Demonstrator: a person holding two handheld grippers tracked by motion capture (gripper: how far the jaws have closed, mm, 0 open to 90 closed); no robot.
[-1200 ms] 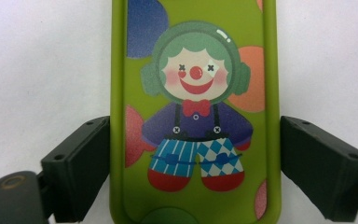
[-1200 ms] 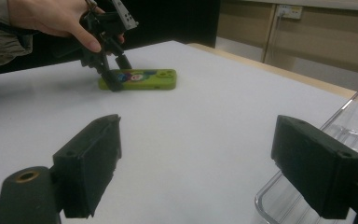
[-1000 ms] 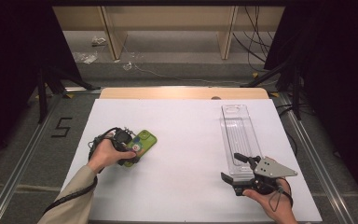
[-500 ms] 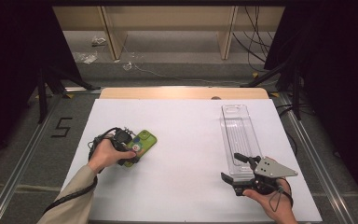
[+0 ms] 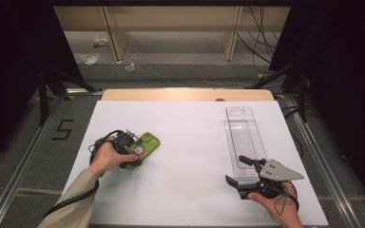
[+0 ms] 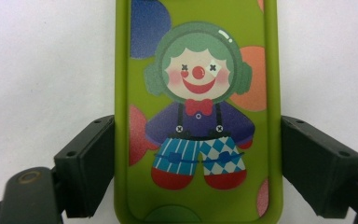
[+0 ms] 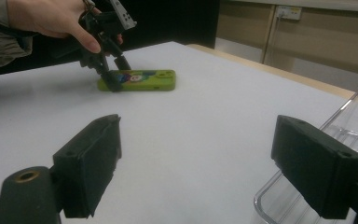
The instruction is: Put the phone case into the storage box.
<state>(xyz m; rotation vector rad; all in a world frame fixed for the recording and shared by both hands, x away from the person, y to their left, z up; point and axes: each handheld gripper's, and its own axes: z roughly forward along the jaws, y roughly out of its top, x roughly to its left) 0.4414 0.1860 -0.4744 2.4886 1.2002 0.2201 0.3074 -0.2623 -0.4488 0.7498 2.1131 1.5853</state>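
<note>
Both fingers [image 6: 93, 172] flanking (snugly) phone case [image 6: 198, 112]

High view: fixed above the near edge of the white table [image 5: 190, 142], facing forward and down; whole tabletop in frame, floor and wooden shelving across the top. Forearms enter from the bottom edge.

Left gripper view: looks straight down, very close, onto the green phone case [image 6: 198, 112], which runs up the centre of the frame (clown print upright).

Right gripper view: low, near table level, facing across the table; clear tray [image 7: 335, 154] at lower right, close.

Shared: the green phone case and the left gripper [image 7: 107, 60] sit at upper left of the right gripper view; both lie left of centre in the high view.
</note>
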